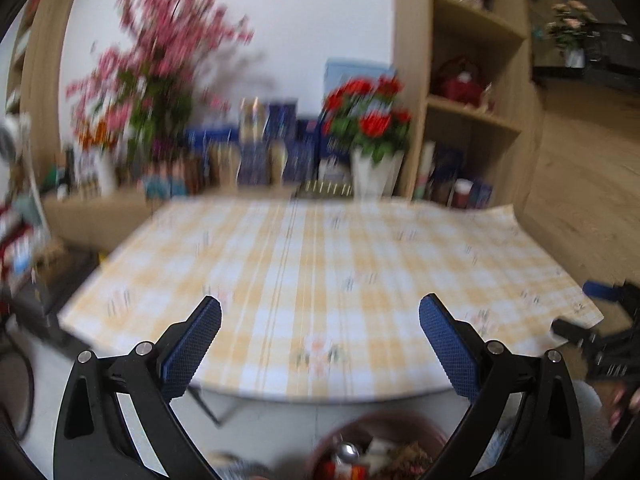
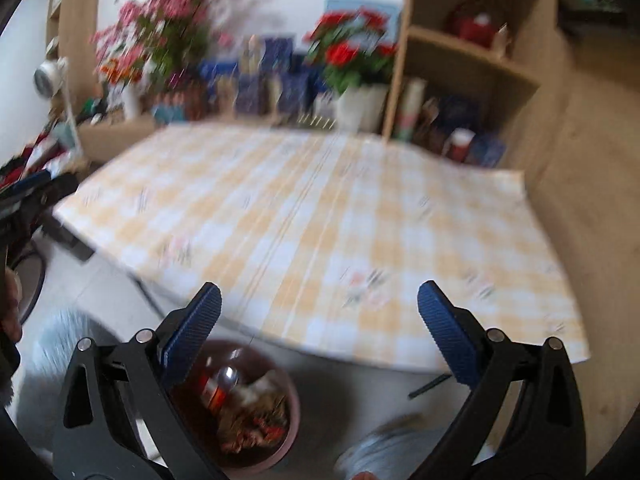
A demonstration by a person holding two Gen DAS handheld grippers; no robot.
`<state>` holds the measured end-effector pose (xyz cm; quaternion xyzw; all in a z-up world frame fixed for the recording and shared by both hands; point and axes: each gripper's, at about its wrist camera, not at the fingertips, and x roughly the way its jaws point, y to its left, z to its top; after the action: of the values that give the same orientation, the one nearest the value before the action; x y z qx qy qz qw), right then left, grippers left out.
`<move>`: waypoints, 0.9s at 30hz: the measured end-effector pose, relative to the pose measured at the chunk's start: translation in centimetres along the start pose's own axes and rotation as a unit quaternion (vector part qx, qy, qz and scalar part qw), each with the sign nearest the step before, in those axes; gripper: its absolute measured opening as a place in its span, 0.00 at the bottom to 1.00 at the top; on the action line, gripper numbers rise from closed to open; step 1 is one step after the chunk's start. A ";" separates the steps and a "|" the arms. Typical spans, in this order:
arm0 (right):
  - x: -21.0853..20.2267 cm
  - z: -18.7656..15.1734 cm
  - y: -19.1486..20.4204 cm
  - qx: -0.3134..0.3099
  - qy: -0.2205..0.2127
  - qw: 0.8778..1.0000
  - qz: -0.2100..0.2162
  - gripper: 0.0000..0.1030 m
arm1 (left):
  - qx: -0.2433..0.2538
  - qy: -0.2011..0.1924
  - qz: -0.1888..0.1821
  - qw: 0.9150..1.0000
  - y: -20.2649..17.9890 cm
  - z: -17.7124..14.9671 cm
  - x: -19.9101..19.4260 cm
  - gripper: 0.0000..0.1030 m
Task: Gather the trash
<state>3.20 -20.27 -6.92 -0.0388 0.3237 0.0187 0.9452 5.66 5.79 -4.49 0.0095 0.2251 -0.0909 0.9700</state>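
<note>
Both views are motion-blurred. A brownish round trash bin stands on the floor below the table's near edge, holding a red-labelled bottle and brown scraps; its rim also shows at the bottom of the left wrist view. My left gripper is open above the table's front edge with nothing between its blue pads. My right gripper is open too, empty, over the near edge with the bin below its left finger. The yellow-checked tablecloth shows no trash.
Behind the table stand pink blossoms, a white vase of red flowers, blue boxes and a wooden shelf unit. The other gripper shows at the right edge. A person's slippered feet are by the bin.
</note>
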 end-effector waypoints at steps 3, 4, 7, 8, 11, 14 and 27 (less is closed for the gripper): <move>-2.7 2.7 -2.1 0.032 -0.035 0.999 -0.018 0.94 | 0.024 -0.029 -0.007 0.999 -1.3 2.7 -1.5 0.94; -3.0 3.1 -2.6 0.039 -0.039 0.998 -0.019 0.94 | 0.027 -0.034 -0.011 0.999 -1.6 3.5 -1.8 0.94; -4.7 4.6 -4.0 0.059 -0.056 0.996 -0.033 0.94 | 0.029 -0.047 -0.030 0.998 -2.5 5.4 -3.0 0.94; -5.1 4.7 -4.2 0.060 -0.060 0.996 -0.038 0.94 | 0.029 -0.050 -0.034 0.998 -2.9 5.8 -3.3 0.94; -6.1 5.1 -4.8 0.065 -0.071 0.994 -0.046 0.94 | 0.027 -0.057 -0.040 0.997 -3.6 6.8 -4.1 0.94; -6.8 5.2 -5.2 0.068 -0.077 0.994 -0.048 0.94 | 0.031 -0.057 -0.041 0.997 -4.3 7.2 -4.5 0.94; -7.3 4.8 -4.4 0.064 -0.075 0.994 -0.044 0.94 | 0.040 -0.057 -0.019 0.997 -5.3 7.1 -5.0 0.94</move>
<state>0.66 -24.32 1.63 0.0090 0.2506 -0.0403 0.9672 3.37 1.06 4.25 0.0390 0.1661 -0.1185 0.9782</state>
